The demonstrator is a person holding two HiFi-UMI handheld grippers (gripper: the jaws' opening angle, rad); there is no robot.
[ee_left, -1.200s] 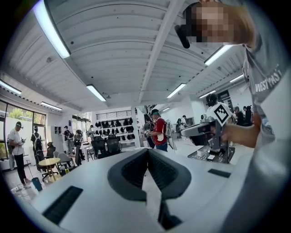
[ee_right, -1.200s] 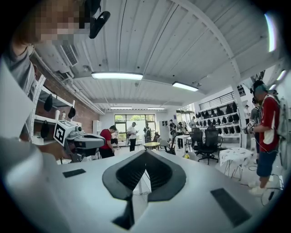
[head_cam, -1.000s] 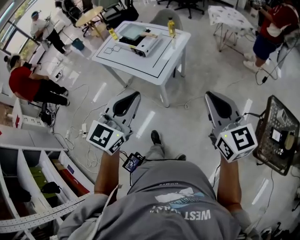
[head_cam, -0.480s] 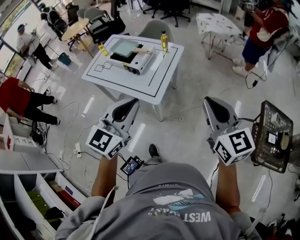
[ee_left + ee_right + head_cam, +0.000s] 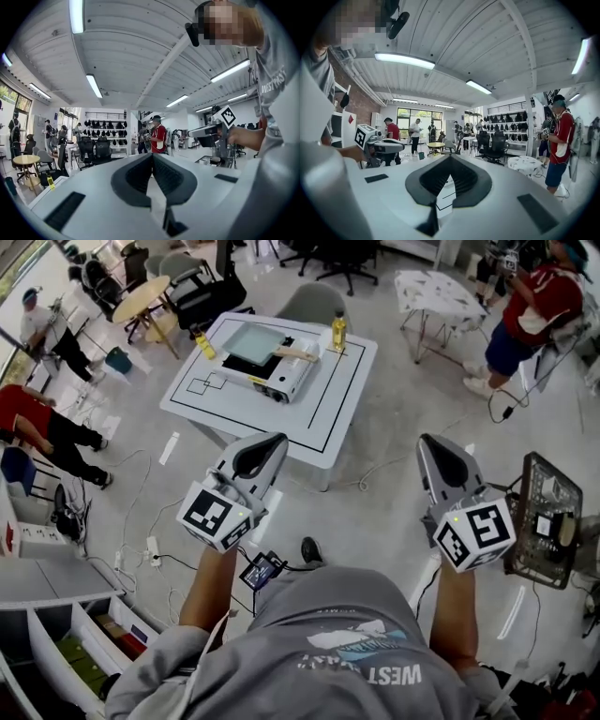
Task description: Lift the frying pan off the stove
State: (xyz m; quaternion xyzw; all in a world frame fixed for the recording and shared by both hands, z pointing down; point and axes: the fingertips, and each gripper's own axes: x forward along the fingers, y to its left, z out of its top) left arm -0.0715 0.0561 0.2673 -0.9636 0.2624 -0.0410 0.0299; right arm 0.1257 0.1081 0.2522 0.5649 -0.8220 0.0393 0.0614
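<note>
Probably the square pale-grey frying pan is stiff, fairly heavy and smooth-sided, so its wooden handle, jutting toward the right, looks like the best place to take hold. It sits on the white portable stove on the white tabletop with black lines. The left gripper and right gripper are both well short of it, jaws pressed together on nothing.

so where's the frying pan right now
Head view, upper centre: the frying pan sits on the stove on the white table, left of the yellow bottle.
</note>
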